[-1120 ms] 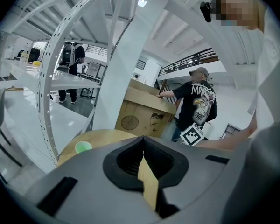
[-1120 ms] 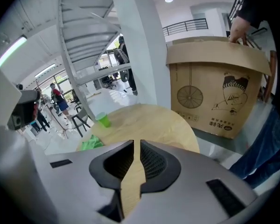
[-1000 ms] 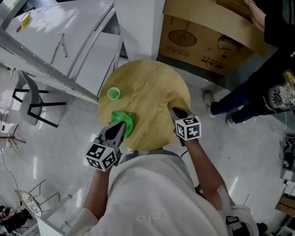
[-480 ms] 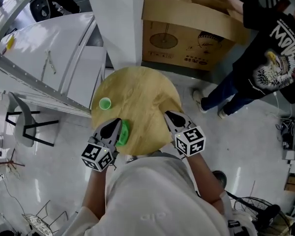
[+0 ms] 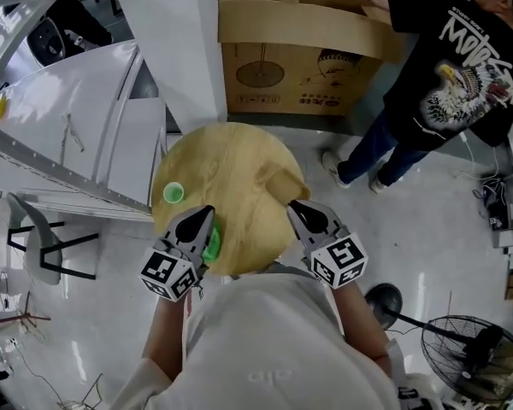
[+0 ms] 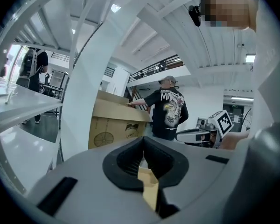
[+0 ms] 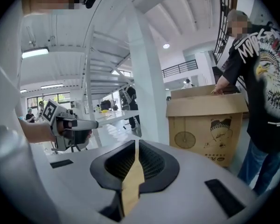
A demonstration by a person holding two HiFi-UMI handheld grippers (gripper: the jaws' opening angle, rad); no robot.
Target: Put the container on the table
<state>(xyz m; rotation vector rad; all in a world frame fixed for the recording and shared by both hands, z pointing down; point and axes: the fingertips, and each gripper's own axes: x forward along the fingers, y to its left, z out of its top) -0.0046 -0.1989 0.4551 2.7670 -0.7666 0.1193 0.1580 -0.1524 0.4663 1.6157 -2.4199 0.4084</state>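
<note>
A round wooden table (image 5: 239,173) stands in front of me in the head view. On its left edge sits a small green cup (image 5: 173,193), upright. A bright green thing (image 5: 212,246) lies at the near left rim, mostly hidden under my left gripper (image 5: 205,212), so I cannot tell its shape. That gripper hovers over it, shut and empty. My right gripper (image 5: 293,206) hangs over the near right rim, also shut with nothing in it. In the left gripper view (image 6: 142,140) and the right gripper view (image 7: 136,142) the jaws meet.
A person in a black printed T-shirt (image 5: 449,67) handles a large cardboard box (image 5: 299,54) just behind the table. A white pillar (image 5: 175,41) rises at the back left, with a white bench (image 5: 60,126) beyond. A floor fan (image 5: 474,357) stands at the right.
The head view has swung, bringing the person and the box further in. My left gripper now covers more of the green thing. Both grippers stay shut.
</note>
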